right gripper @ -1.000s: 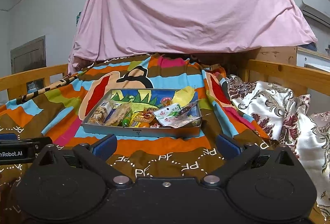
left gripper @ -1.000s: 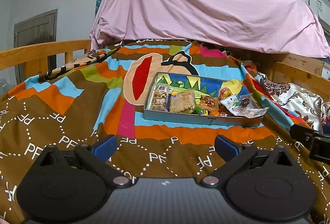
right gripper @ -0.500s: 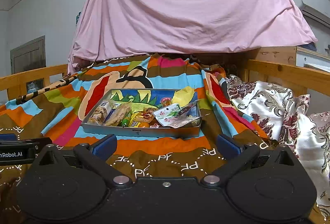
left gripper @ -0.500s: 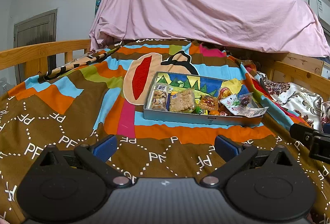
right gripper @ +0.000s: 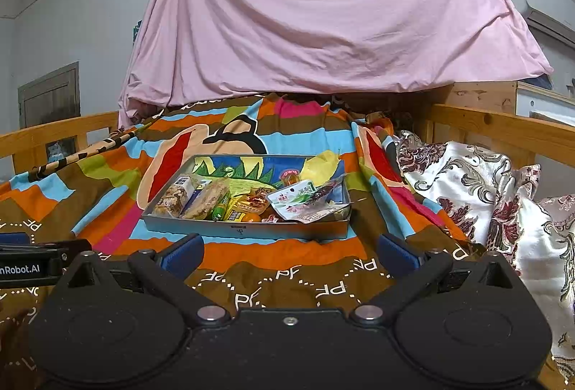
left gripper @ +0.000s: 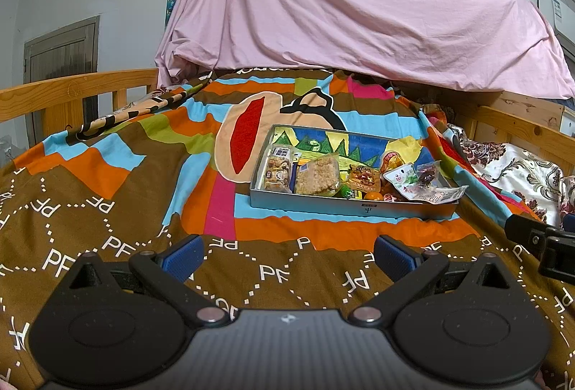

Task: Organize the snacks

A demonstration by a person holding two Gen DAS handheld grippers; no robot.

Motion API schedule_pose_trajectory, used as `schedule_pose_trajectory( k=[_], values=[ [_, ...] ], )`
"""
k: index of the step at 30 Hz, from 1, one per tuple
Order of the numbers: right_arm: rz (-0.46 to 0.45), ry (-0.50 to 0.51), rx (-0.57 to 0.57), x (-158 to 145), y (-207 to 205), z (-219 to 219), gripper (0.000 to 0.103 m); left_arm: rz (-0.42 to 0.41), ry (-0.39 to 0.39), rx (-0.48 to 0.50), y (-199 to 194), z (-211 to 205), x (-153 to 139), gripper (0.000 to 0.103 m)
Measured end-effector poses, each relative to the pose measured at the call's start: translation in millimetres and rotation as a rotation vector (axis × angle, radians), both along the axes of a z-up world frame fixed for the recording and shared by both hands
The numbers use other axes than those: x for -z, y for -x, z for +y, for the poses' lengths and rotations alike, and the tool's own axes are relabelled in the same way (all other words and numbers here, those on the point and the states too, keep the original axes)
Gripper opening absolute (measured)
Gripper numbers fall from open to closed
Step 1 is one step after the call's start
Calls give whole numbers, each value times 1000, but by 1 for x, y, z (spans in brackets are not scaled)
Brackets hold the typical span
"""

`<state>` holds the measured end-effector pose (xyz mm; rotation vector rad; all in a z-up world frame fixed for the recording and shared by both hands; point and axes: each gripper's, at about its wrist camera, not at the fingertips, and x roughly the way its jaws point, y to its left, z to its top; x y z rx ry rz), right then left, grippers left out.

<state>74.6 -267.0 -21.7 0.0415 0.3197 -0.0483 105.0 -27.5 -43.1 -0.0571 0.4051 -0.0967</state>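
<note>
Both hand-held grippers, left and right, hover spread and empty just short of the tray on the bed, where the snacks lie bunched along its near wall, presumably within easy reach.

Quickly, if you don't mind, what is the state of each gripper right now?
Left gripper: open, holding nothing, short of the snack tin.
Right gripper: open, holding nothing.

Even indoor light, sharp focus, strong fisheye edge distortion.
</note>
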Motion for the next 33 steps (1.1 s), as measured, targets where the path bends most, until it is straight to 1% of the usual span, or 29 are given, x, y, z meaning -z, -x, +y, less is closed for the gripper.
schedule_pose_trajectory(
  k=[33],
  values=[
    [1, -1, -1, 0, 0, 0, 102, 3, 1, 0, 0, 1, 1, 103]
  ],
)
